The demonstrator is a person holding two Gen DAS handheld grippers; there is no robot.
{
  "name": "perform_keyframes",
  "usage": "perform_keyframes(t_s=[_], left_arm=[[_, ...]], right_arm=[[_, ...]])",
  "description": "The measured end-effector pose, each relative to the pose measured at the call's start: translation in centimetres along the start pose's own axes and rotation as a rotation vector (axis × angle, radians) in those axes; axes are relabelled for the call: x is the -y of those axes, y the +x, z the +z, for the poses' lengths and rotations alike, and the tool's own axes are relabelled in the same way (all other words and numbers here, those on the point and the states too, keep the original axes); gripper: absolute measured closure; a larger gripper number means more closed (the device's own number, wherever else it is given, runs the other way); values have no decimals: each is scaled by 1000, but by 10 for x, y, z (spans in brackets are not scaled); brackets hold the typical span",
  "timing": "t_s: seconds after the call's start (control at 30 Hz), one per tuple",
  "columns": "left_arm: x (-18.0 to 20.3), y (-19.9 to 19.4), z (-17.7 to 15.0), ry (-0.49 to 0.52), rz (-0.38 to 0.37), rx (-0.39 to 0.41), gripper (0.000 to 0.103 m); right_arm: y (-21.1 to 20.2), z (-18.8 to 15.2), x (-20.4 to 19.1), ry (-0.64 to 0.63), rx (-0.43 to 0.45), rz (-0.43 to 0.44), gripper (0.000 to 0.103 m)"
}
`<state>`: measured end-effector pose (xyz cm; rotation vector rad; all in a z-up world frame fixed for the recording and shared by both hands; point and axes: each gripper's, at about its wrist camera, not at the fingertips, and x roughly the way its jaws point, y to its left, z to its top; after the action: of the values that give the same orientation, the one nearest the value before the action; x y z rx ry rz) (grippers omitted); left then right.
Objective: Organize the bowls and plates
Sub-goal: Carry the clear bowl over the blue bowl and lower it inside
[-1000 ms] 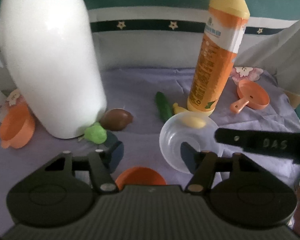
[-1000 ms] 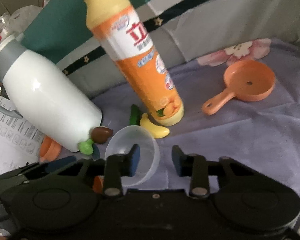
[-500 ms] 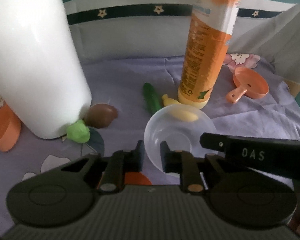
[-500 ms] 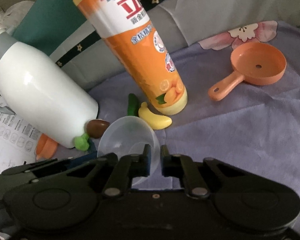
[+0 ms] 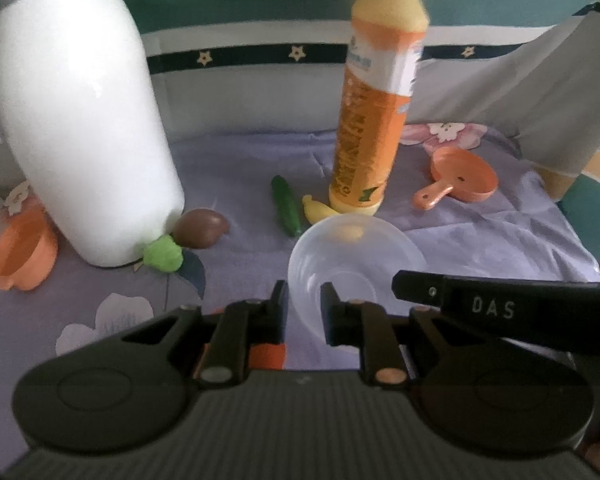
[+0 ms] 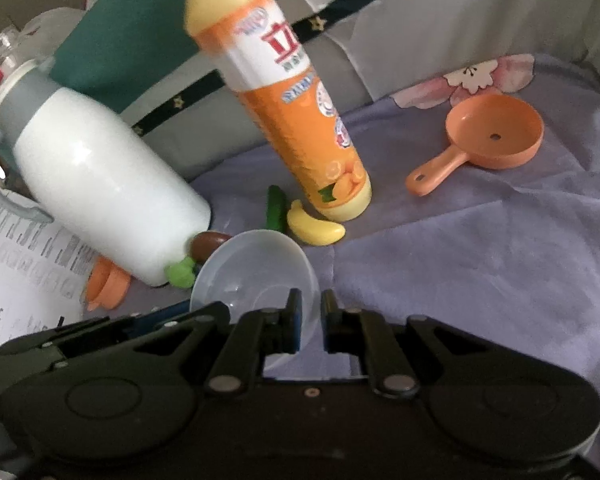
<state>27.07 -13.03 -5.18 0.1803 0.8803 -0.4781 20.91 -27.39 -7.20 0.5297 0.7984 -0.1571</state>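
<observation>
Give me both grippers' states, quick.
Left gripper: jaws shut on the clear plastic bowl rim.
Right gripper: jaws shut on the same bowl's rim.

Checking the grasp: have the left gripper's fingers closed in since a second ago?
Yes. The left gripper has narrowed onto the clear bowl's near rim.

A clear, colourless plastic bowl (image 5: 356, 264) sits on a lilac cloth printed with pink-and-white flowers (image 5: 500, 240). The tall detergent bottle (image 5: 374, 128) is orange with a pale yellow cap. The big smooth flask (image 5: 84, 120) is white, grey-collared. An orange plastic toy pan (image 6: 496, 136), yellow toy banana (image 6: 314, 230) and dark green toy cucumber (image 5: 286, 206) show too.
</observation>
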Motion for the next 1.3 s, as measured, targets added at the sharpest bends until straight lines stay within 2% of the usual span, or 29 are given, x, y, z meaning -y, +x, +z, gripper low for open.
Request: perform_keyframes(t_s=[0.3,0.8,1.17,1.3], left_arm=[[12,-50,-27,0,-11,0,87],[27,-140,-95,1,-47,-7,83],[29,-183,-151,-28,-71,-51,83],[33,-193,-168,-20,-73,-62,79]], right_arm=[[-42,-31,-9,-14,-18,3,93],[-131,-111,-22,-28,-48,13,93],[-177,-168,-30,-53,-88,2,93],[-189,-184,-32,-67,-107,-1,93]])
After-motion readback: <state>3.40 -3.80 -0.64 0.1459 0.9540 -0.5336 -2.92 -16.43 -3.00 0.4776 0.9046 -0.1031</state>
